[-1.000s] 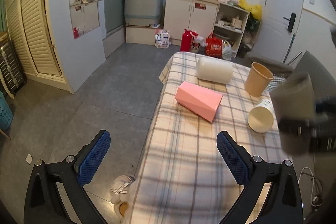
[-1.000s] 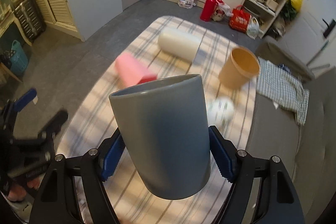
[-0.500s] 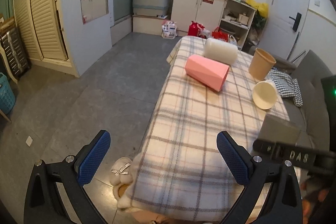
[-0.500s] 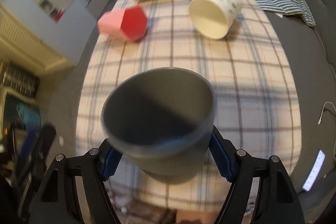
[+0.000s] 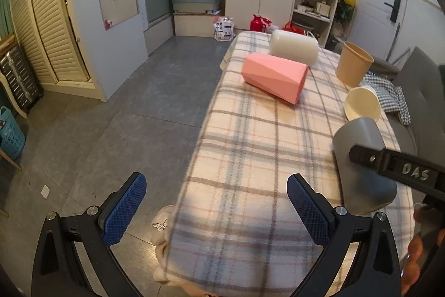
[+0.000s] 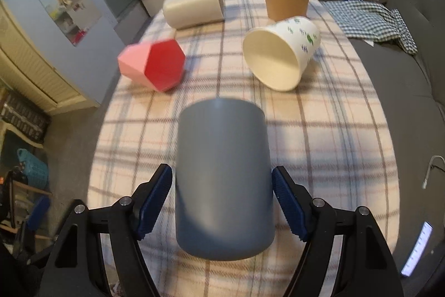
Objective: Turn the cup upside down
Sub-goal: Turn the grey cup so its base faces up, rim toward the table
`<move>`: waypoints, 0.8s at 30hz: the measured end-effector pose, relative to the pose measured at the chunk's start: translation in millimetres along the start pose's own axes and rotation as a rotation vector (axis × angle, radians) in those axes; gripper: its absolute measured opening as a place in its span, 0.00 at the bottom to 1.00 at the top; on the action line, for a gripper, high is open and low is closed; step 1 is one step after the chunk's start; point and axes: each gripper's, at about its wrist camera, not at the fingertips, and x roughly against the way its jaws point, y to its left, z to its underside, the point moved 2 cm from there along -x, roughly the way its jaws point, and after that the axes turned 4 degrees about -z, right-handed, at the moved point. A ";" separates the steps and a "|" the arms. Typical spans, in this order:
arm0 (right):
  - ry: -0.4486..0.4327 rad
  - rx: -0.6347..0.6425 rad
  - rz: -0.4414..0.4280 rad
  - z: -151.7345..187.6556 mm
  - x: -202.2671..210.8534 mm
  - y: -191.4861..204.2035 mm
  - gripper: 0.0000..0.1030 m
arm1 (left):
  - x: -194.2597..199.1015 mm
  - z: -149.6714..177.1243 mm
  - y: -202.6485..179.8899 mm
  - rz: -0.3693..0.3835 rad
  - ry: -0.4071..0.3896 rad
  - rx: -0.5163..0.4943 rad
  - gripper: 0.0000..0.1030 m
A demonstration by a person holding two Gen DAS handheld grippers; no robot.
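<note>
Grey cup point(image 6: 222, 177) is clamped between the pads of the right hand-held gripper point(image 6: 222, 202), inverted, closed base uppermost, over the plaid-covered surface point(image 6: 333, 135) for setting down; left hand-held gripper point(image 5: 214, 209) is held wide, empty.

Warm, patchy sunlight lay across the plaid tablecloth point(image 6: 319, 130), casting soft shadows; fisheye curvature bent and darkened the edges, and the right-wrist view's left edge blurred.
</note>
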 end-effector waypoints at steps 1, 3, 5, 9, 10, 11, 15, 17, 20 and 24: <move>-0.019 0.008 -0.004 -0.2 4.2 0.7 0.75 | 0.6 0.0 -3.4 -0.001 -0.004 -0.009 1.00; -0.063 0.035 -0.011 -1.3 15.0 1.9 0.78 | 3.1 0.0 -10.3 -0.006 -0.010 -0.024 1.00; -0.107 0.063 -0.015 -1.5 28.1 2.2 0.79 | 8.8 -0.7 -16.2 0.001 -0.021 -0.024 1.00; -0.199 0.098 -0.003 1.3 55.3 -4.0 0.80 | 22.2 -2.0 -28.1 0.028 -0.052 -0.026 1.00; -0.225 0.103 0.010 2.8 63.1 -8.5 0.80 | 26.4 -2.3 -32.6 0.033 -0.062 -0.030 1.00; -0.238 0.105 0.016 4.5 67.5 -12.0 0.81 | 30.1 -2.8 -37.6 0.038 -0.071 -0.036 1.00; -0.301 0.084 0.057 13.7 87.0 -33.1 0.81 | 41.9 0.1 -62.6 0.072 -0.091 -0.056 1.00; -0.319 0.073 0.071 18.5 92.3 -44.0 0.81 | 44.9 1.7 -74.6 0.093 -0.091 -0.075 1.00; -0.328 0.069 0.106 24.1 94.3 -60.3 0.81 | 46.7 5.2 -92.8 0.120 -0.094 -0.104 1.00; -0.329 0.032 0.125 28.1 92.7 -83.2 0.81 | 43.9 9.3 -112.6 0.145 -0.083 -0.139 1.00</move>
